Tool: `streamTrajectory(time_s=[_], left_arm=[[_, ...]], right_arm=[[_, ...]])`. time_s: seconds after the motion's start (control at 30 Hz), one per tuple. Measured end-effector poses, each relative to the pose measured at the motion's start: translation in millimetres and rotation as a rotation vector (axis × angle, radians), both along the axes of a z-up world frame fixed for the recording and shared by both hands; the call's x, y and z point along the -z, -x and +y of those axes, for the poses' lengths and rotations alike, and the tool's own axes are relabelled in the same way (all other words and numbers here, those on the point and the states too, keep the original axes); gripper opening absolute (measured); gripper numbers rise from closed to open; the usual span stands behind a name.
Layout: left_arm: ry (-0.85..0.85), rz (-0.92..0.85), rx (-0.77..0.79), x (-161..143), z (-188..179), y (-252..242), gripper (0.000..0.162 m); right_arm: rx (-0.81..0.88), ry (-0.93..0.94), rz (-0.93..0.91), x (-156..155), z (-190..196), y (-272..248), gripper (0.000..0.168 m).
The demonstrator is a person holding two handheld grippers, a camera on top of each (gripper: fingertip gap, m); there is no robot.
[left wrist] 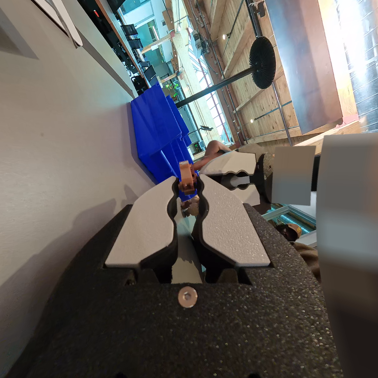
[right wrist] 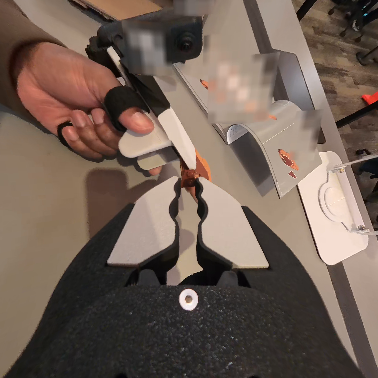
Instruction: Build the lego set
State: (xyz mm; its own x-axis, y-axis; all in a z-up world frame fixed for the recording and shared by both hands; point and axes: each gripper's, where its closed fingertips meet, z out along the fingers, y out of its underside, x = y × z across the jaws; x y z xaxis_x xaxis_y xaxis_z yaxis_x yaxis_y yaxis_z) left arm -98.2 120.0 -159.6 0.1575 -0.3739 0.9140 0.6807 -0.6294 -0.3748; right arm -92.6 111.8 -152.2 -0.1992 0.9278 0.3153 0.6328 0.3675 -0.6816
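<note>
A small brown and orange lego assembly [left wrist: 185, 173] is held in the air between both grippers. My left gripper [left wrist: 187, 181] is shut on it. In the right wrist view my right gripper [right wrist: 188, 181] is shut on the assembly's dark brown end [right wrist: 189, 179], while the orange rounded part [right wrist: 204, 168] sticks out beyond. The left gripper [right wrist: 191, 165] comes in from the upper left there, held by a hand [right wrist: 61, 92], and pinches the same assembly from above. The right gripper [left wrist: 204, 172] shows in the left wrist view, its tips touching the assembly.
An open instruction booklet [right wrist: 290, 155] curls over a grey stand to the right. A white base plate [right wrist: 327, 235] lies near the table's [right wrist: 51, 204] right edge. Stacked blue bins [left wrist: 155, 131] sit on the table beyond the assembly. Cardboard [right wrist: 122, 8] lies at the far edge. Only a small space, under 4 cm, lies between the two pairs of fingers.
</note>
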Motion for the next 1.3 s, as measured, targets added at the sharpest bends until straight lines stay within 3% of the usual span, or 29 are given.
streamTrajectory(time_s=[0.63,0.93,1.07,1.3], left_arm=[[-0.002,0.004,-0.009,0.4,0.6,1.4,0.016],[-0.004,0.079,-0.090,3.4,6.7,19.9,0.016],[-0.008,0.085,-0.089,3.4,6.7,19.4,0.016],[-0.014,0.097,-0.089,3.2,7.0,19.8,0.016]], right_arm=[[0.035,0.004,-0.041,7.7,7.0,-10.1,0.013],[0.094,0.248,-0.281,92.1,-27.5,-42.8,0.015],[0.085,0.250,-0.262,96.8,-29.7,-45.1,0.036],[0.013,0.240,-0.258,98.1,-41.3,-55.1,0.029]])
